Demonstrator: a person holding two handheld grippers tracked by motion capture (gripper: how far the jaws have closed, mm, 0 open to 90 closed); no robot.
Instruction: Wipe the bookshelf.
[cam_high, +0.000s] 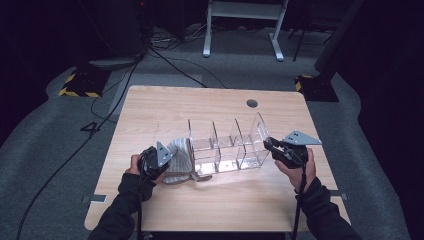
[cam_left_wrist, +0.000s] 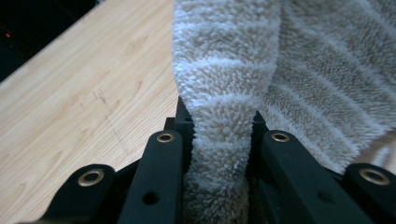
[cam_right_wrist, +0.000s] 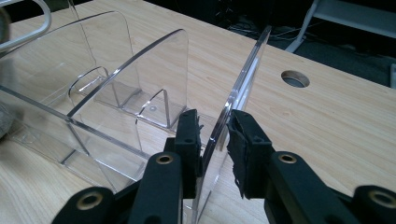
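The step in hand looks like loading: a fluffy sock is being brought to a clear plastic organizer while the organizer is steadied. The left hand-held gripper (cam_high: 167, 162) is clamped on a fold of the sock (cam_left_wrist: 224, 93), its jaws pressed into the pile on both sides; the rest of the sock spreads ahead of those jaws and to their right, draped down onto the desk (cam_high: 210, 205). The right hand-held gripper (cam_right_wrist: 214, 140) straddles the organizer's (cam_high: 227, 145) end wall, one jaw on each side of the thin clear pane; the jaws stand close on it, and it seems pinched, though a sliver of gap on one side leaves that a little uncertain.

Next, I judge, the sock must be lifted clear of the desk and carried over the near compartment just beyond the left jaws, then lowered in while the right side keeps the organizer from sliding.

The sock is thick and plush, grey-white with faint ribbed bands, soft and floppy. The organizer is transparent, with upright dividers and curved tops.
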